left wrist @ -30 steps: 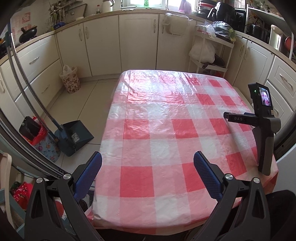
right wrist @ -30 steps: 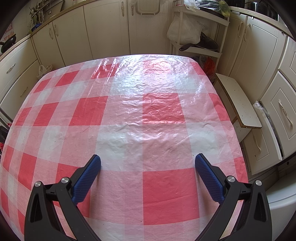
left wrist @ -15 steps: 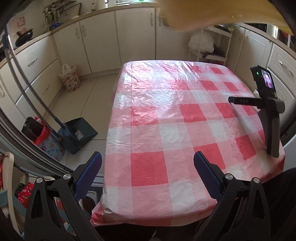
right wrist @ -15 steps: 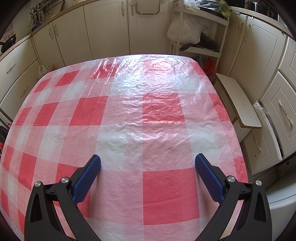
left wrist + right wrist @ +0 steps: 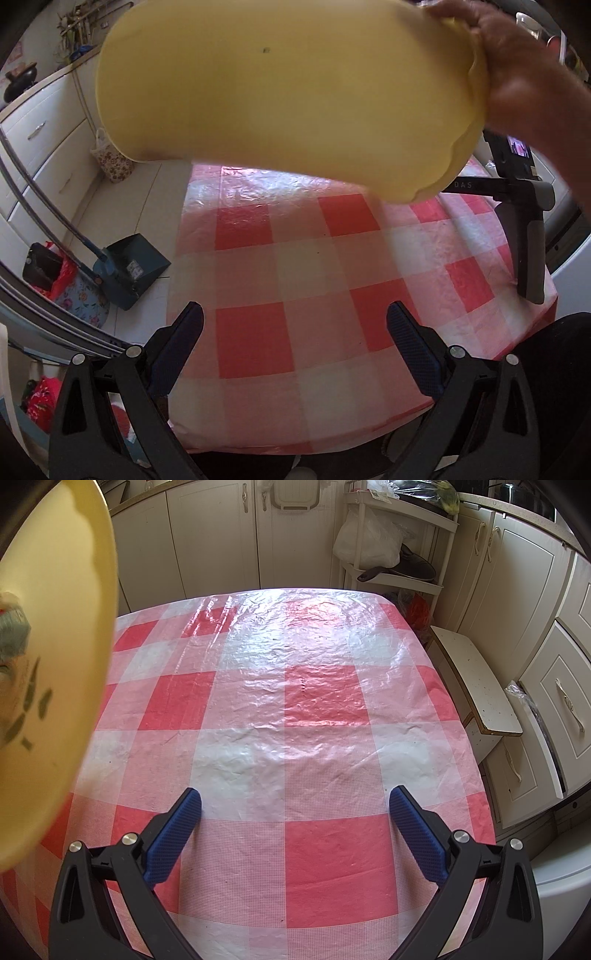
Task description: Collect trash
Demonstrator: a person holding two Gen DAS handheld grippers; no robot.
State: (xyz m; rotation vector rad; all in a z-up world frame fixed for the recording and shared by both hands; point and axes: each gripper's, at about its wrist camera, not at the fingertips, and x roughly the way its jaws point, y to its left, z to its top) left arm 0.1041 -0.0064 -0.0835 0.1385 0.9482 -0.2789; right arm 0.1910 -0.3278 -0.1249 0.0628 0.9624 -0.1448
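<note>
A person's bare hand [image 5: 517, 66] holds a large yellow plate [image 5: 280, 96] tilted in the air above the far half of the red-and-white checked table [image 5: 295, 266]. The right wrist view catches the plate's upper face [image 5: 55, 627] at the left edge, with green leaf marks and a blurred grey-green thing [image 5: 11, 635] on it. My left gripper [image 5: 295, 321] hangs open over the table's near edge, below the plate and apart from it. My right gripper [image 5: 295, 801] rests open over the checked cloth [image 5: 295, 701], and its handle [image 5: 528, 229] stands on the table's right side. Both are empty.
On the floor to the left lie a blue dustpan [image 5: 133, 269] with a long handle, a floral bag [image 5: 114, 162] and a red bag [image 5: 62, 273]. Beyond the table's right side are a white rack holding a pan [image 5: 399, 568], a low bench [image 5: 476, 686] and cabinets all around.
A hand has brought the yellow plate down from the top into both views, over the table. The left gripper has drawn back and tilted. The right gripper has not moved.
</note>
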